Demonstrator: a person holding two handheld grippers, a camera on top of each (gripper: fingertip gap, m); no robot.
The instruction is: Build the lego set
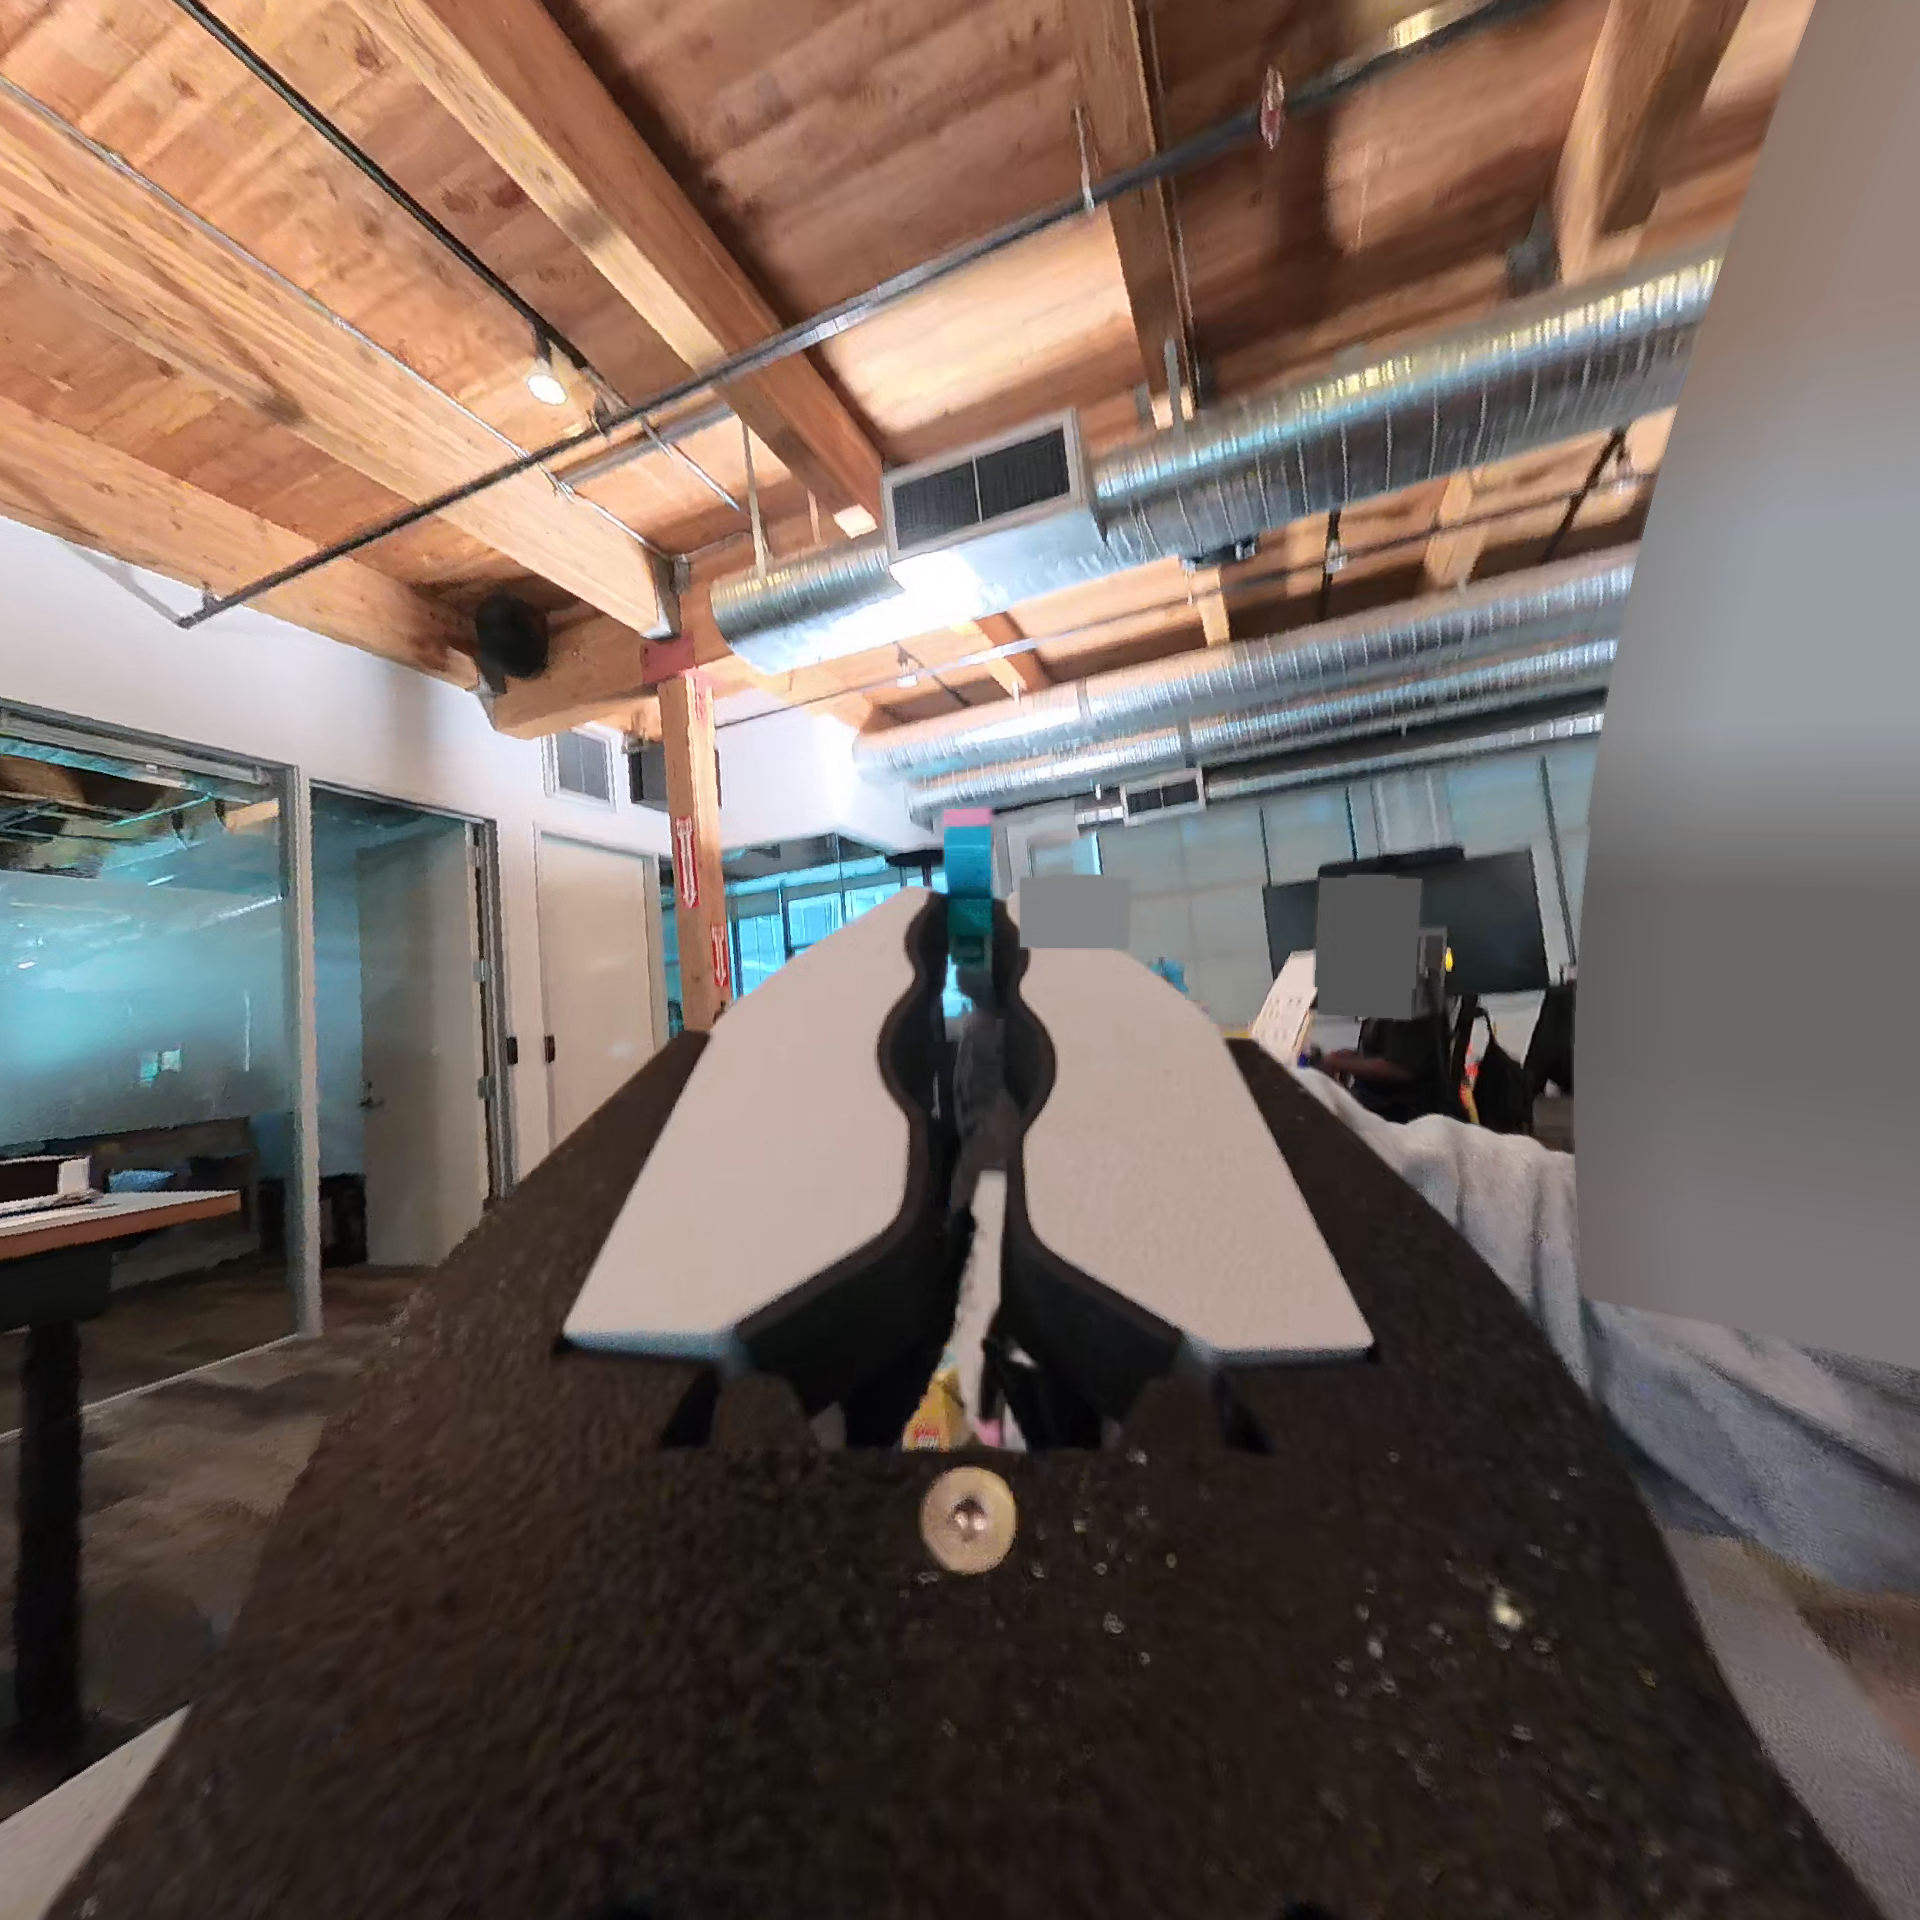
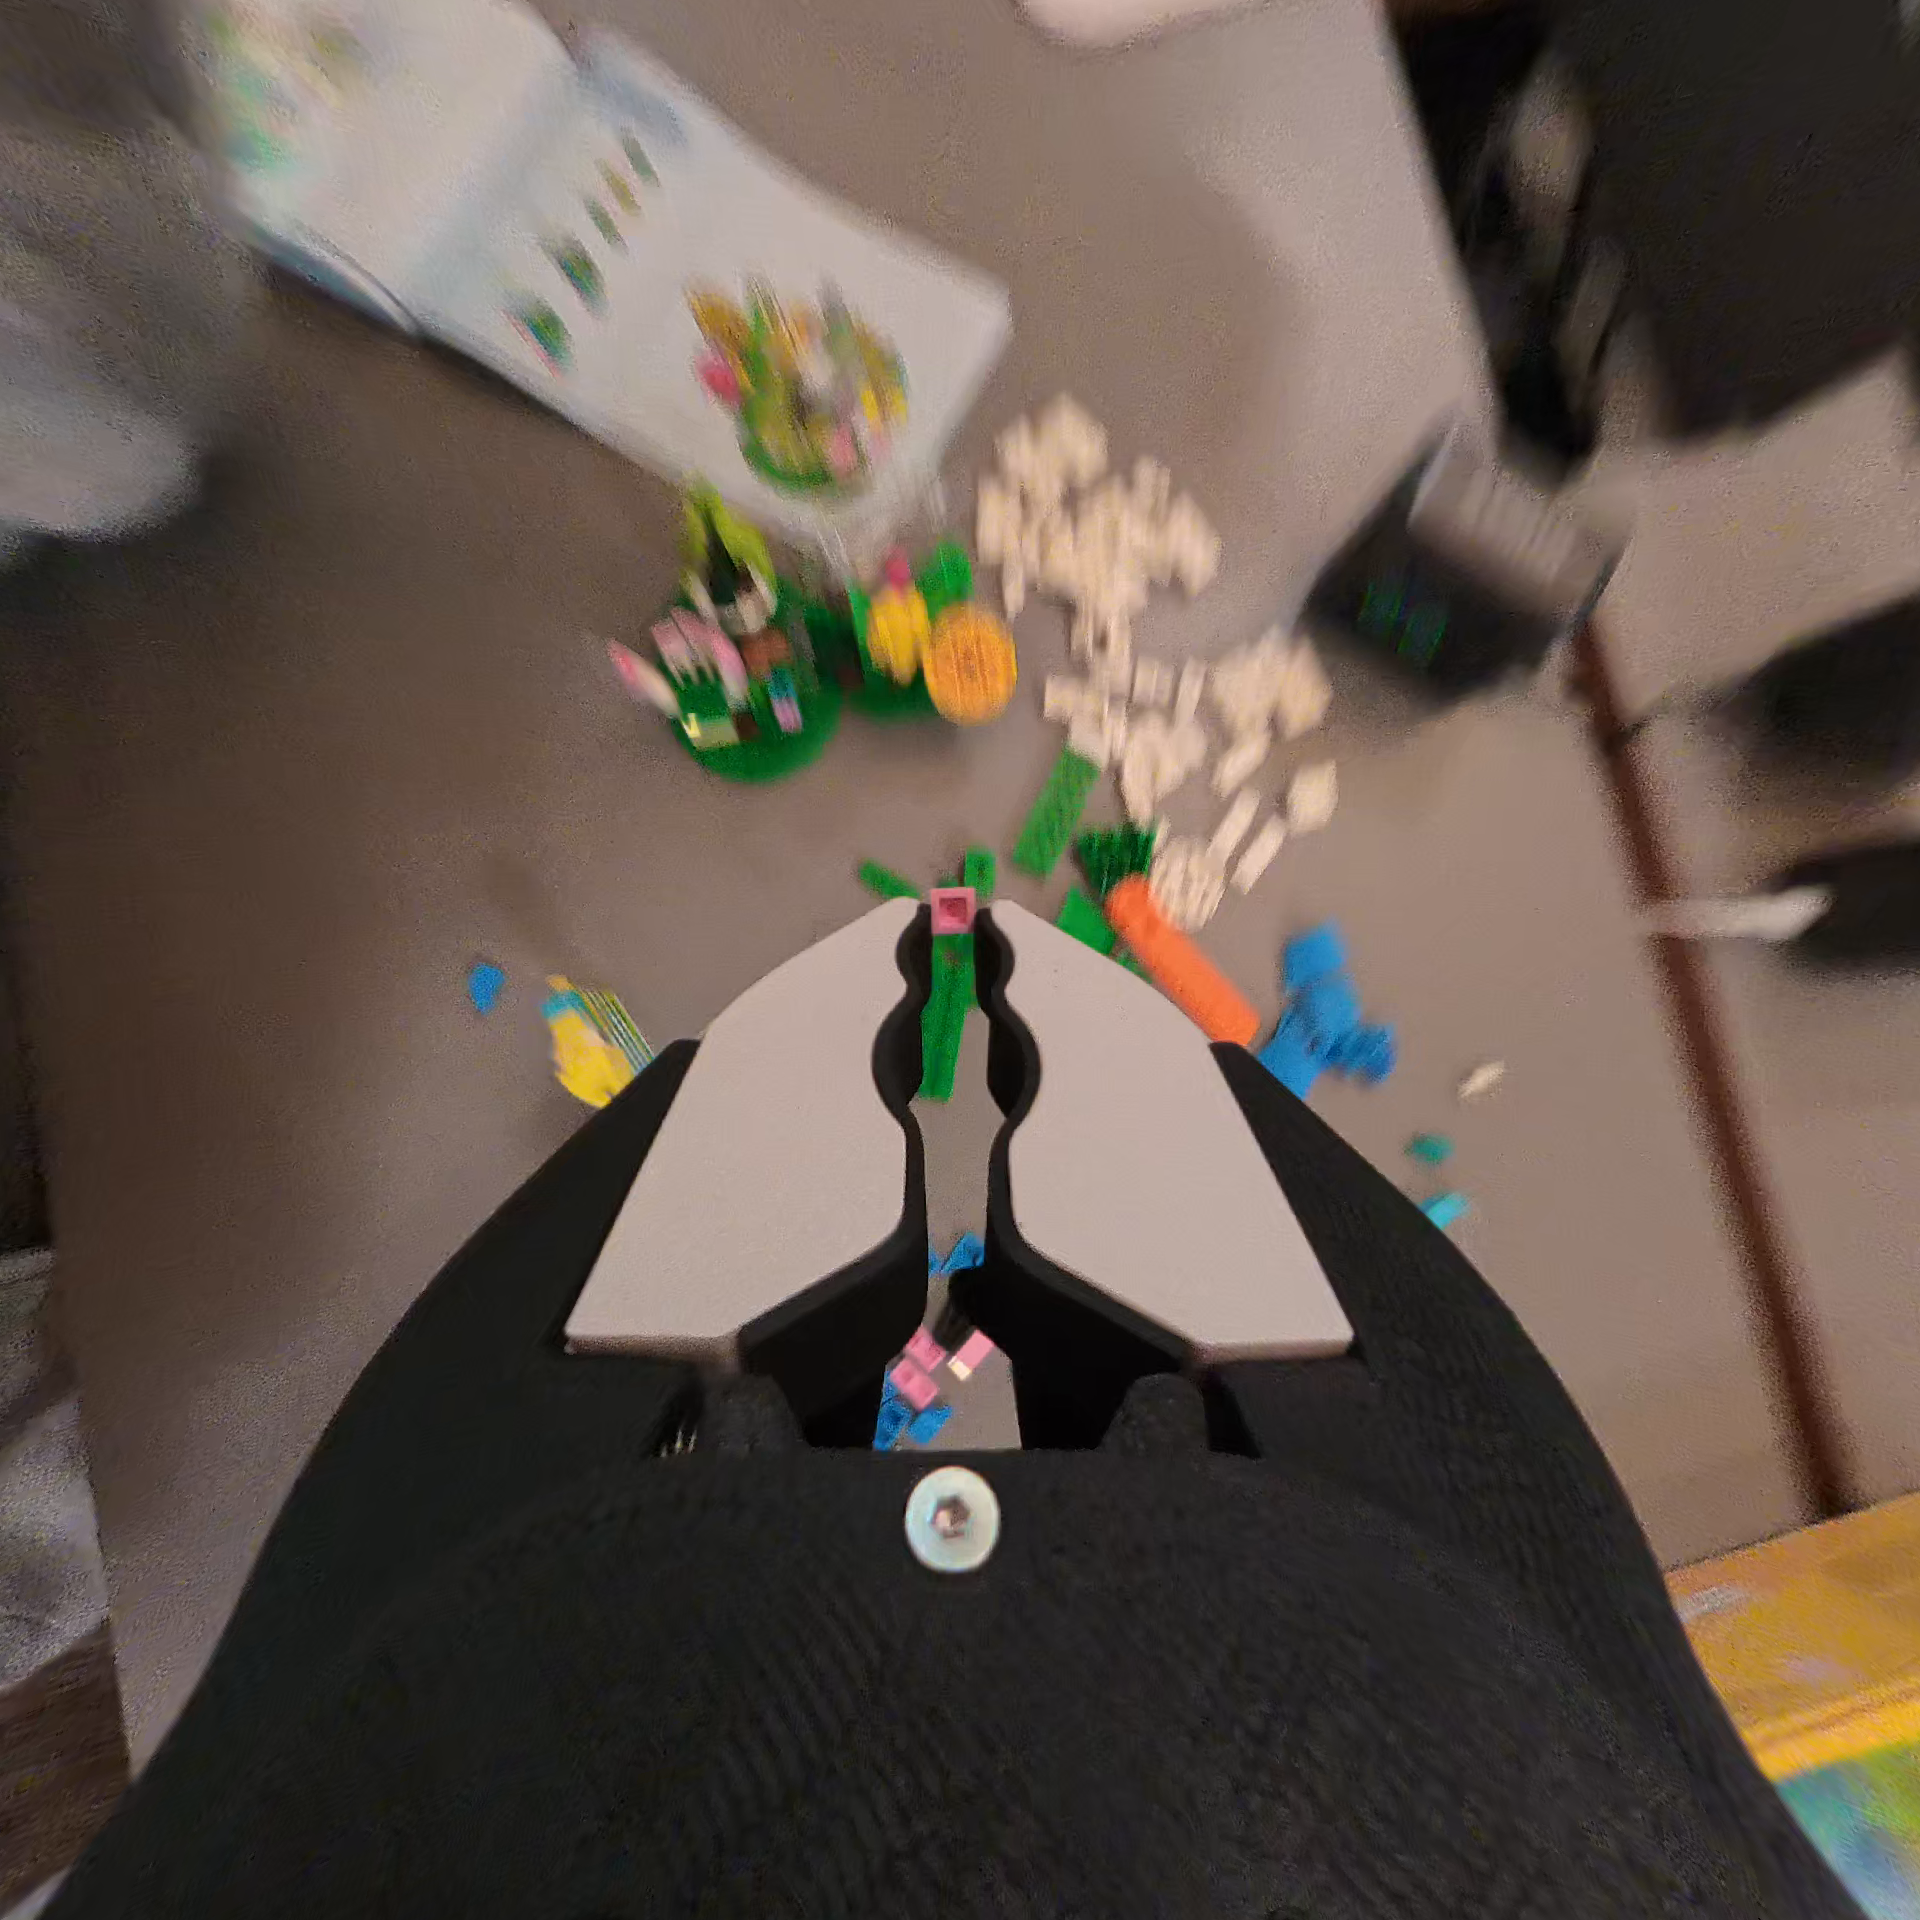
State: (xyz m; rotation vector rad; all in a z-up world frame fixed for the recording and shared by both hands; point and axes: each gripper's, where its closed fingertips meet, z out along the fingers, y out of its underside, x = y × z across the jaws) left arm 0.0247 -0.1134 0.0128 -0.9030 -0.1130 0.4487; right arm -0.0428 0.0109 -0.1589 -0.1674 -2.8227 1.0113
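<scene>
My left gripper (image 1: pixel 968 914) points up toward the ceiling and is shut on a small teal piece with a pink top (image 1: pixel 966 868) that sticks out past the tips. My right gripper (image 2: pixel 951 912) hangs above the grey table and is shut on a small pink brick (image 2: pixel 949 911). Below it on the table lie a partly built green-based model (image 2: pixel 753 675), a yellow and orange flower part (image 2: pixel 940 644), a heap of white pieces (image 2: pixel 1132 623), green plates (image 2: pixel 1055 800), an orange piece (image 2: pixel 1179 966) and blue pieces (image 2: pixel 1325 1013). The right wrist view is blurred by motion.
An open instruction booklet (image 2: pixel 623 260) lies at the back of the table. A yellow box (image 2: pixel 1808 1662) sits at the front right. Small pink and blue pieces (image 2: pixel 925 1371) lie under my right gripper. Dark objects (image 2: pixel 1455 592) stand at the right. People sit in the office far off. About 25 centimetres separates my left fingertips from my right. The left gripper is farther from the partly built green-based model (image 2: pixel 753 675), some 30 centimetres, than the right, some 15 centimetres.
</scene>
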